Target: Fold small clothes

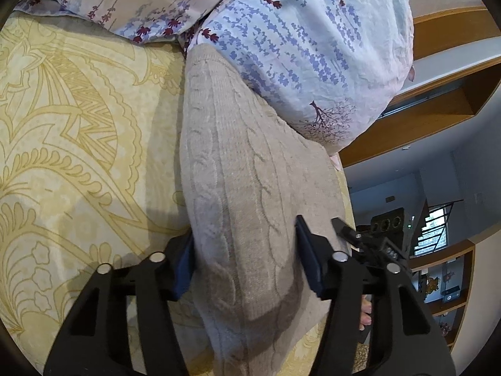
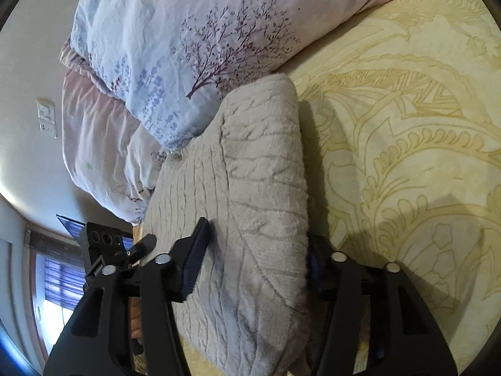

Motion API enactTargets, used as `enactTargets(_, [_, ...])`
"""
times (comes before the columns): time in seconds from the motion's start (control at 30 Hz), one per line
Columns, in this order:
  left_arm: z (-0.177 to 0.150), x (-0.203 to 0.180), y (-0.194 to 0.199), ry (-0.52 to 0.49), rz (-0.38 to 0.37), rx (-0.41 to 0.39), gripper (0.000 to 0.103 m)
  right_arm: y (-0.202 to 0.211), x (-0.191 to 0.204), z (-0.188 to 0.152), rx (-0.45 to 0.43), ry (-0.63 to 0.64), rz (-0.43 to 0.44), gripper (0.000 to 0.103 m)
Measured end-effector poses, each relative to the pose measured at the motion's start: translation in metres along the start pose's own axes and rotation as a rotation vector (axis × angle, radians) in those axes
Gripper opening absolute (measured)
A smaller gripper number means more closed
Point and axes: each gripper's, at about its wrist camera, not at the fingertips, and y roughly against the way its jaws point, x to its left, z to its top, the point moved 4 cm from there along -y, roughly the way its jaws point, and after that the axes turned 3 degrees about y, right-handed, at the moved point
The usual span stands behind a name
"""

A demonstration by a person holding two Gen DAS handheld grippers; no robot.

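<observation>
Beige cable-knit garment (image 1: 250, 188) is lying folded on the yellow patterned bedspread (image 1: 78, 125), its far end touching the floral pillows (image 1: 297, 47) at the head of the bed.

Left gripper (image 1: 247, 250) is straddling one near fold of the knit, both pads pressing the thick cloth between them.

Right gripper (image 2: 253, 260) is doing likewise on the other near fold; one pad is lying on top of the knit, the other is tucked under the fold's edge beside the bedspread. It appears clamped on the fabric.

Shelving (image 1: 444, 119) is showing beyond the bed edge.
</observation>
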Motion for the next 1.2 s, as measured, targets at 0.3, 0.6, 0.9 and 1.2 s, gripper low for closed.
enactTargets(0.3, [-0.006, 0.005, 0.031, -0.022, -0.041, -0.013, 0.037, 0.000, 0.036, -0.019, -0.011, 0.044, 0.092, 0.031])
enactTargets(0.6, [-0.007, 0.045, 0.116, -0.021, 0.018, -0.108, 0.037, -0.057, 0.113, -0.048, 0.036, 0.280, 0.042, 0.030])
enactTargets(0.9, [-0.007, 0.110, 0.132, 0.123, 0.033, -0.129, 0.048, -0.096, 0.112, -0.058, 0.078, 0.281, -0.015, 0.039])
enactTargets(1.2, [-0.014, 0.078, 0.172, -0.042, 0.179, -0.288, 0.058, -0.054, 0.104, -0.044, -0.026, 0.201, 0.026, 0.042])
